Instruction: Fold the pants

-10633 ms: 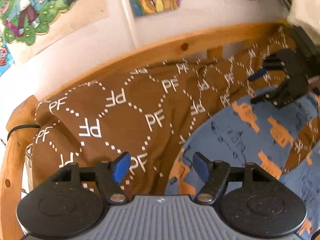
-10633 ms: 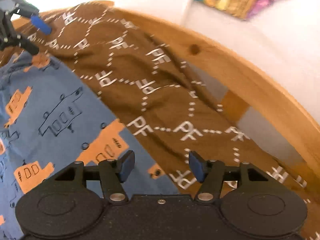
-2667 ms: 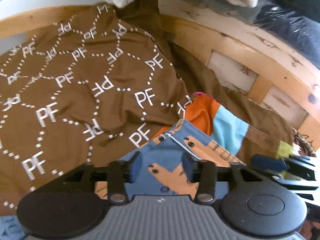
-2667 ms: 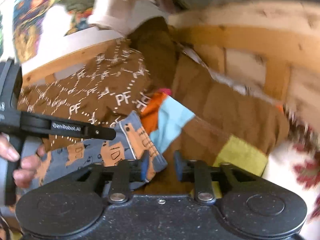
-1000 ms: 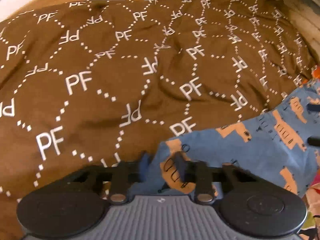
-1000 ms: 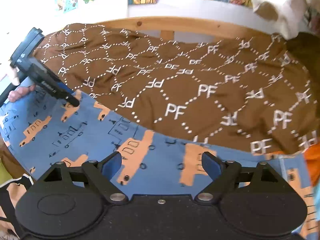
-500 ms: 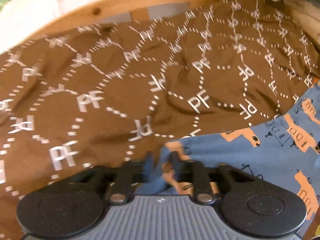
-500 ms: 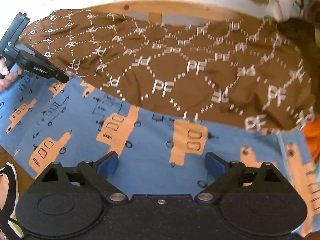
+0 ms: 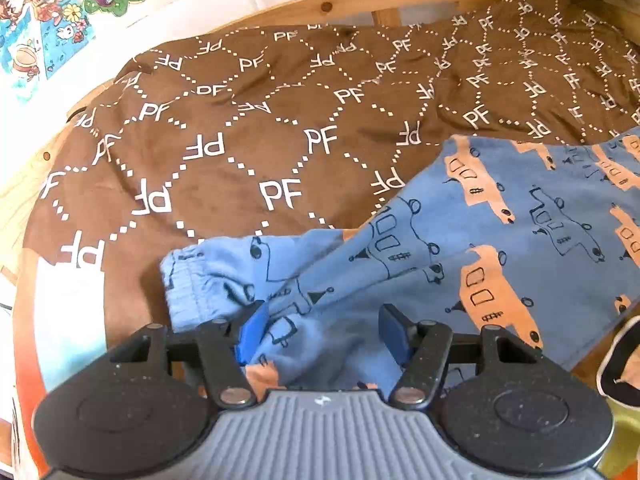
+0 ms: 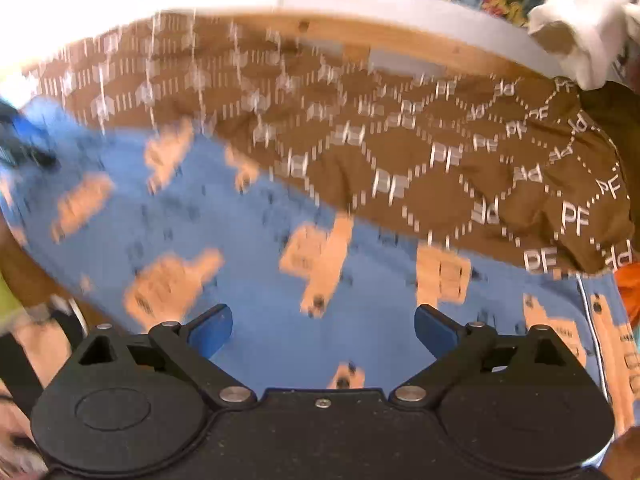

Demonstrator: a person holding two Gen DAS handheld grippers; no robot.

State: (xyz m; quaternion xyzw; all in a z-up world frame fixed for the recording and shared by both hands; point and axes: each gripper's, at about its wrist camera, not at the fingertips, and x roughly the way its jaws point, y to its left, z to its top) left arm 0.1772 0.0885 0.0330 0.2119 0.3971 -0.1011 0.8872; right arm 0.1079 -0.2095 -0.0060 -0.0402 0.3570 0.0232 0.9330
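The blue pants [image 9: 460,240] with orange truck prints lie spread across a brown blanket [image 9: 240,140] printed with white PF letters. In the left wrist view my left gripper [image 9: 320,334] is open just above the pants' crumpled end, where an elastic hem [image 9: 184,284] lies loose on the blanket. In the right wrist view, which is motion-blurred, my right gripper [image 10: 322,330] is wide open and empty above the flat pants [image 10: 240,240]. The left gripper [image 10: 24,144] shows faintly at that view's far left edge.
A wooden bed rail [image 9: 340,4] curves behind the blanket, with a white wall and colourful posters [image 9: 60,8] above. A white cloth [image 10: 584,20] hangs at the upper right. An orange fabric patch [image 10: 628,280] lies at the right edge.
My left gripper has opened and let go of the pants' end, which now lies on the blanket. My right gripper stays open and is moving, blurring its view.
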